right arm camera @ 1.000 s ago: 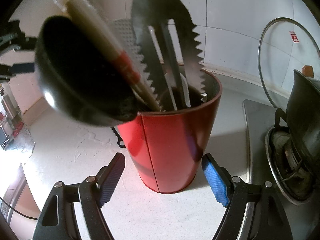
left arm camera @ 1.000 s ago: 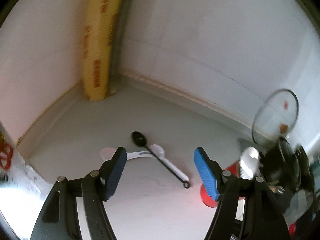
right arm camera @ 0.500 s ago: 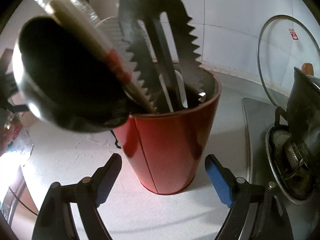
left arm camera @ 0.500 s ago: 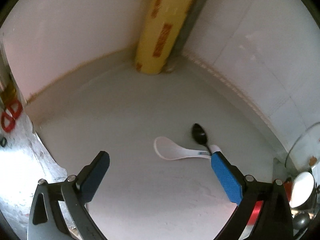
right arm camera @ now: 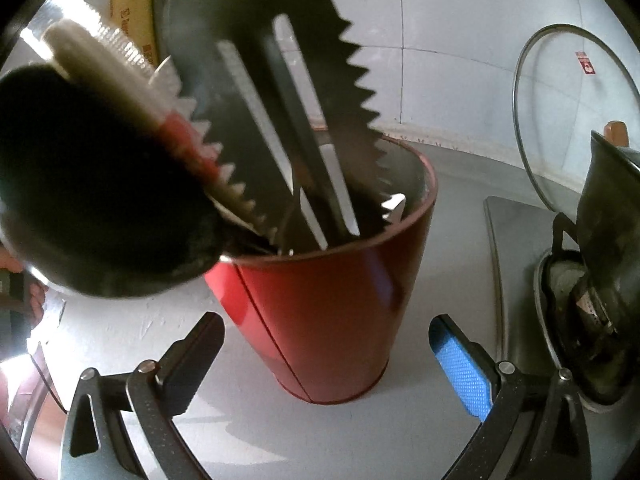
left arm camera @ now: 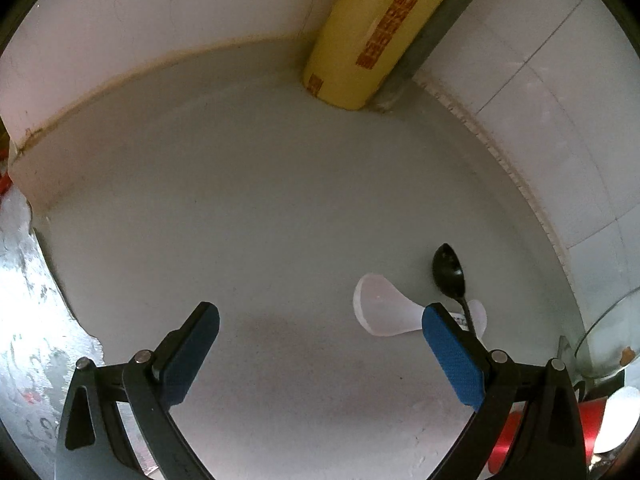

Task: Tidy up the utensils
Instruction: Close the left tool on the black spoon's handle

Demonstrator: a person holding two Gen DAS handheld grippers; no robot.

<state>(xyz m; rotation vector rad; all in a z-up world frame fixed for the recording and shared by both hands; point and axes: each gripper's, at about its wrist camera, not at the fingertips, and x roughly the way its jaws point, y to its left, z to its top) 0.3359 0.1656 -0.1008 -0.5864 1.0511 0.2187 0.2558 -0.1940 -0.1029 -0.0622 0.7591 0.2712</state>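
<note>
Left tool (left arm camera: 320, 334) gapes empty; white soup spoon (left arm camera: 384, 306) and black spoon (left arm camera: 450, 274) lie just beyond its right finger. Right tool (right arm camera: 326, 350), also spread, faces the red utensil holder (right arm camera: 332, 304).

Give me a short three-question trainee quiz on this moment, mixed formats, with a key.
1. True or false: the left gripper is shut on the white spoon.
2. Multiple choice: where does the black spoon lie? A) in the red holder B) on the counter, its handle crossing the white spoon's handle C) on the stove
3. Fill in: the right gripper is ____, with the red holder in front of it.

Key
1. False: both grippers are open and hold nothing.
2. B
3. open
</note>
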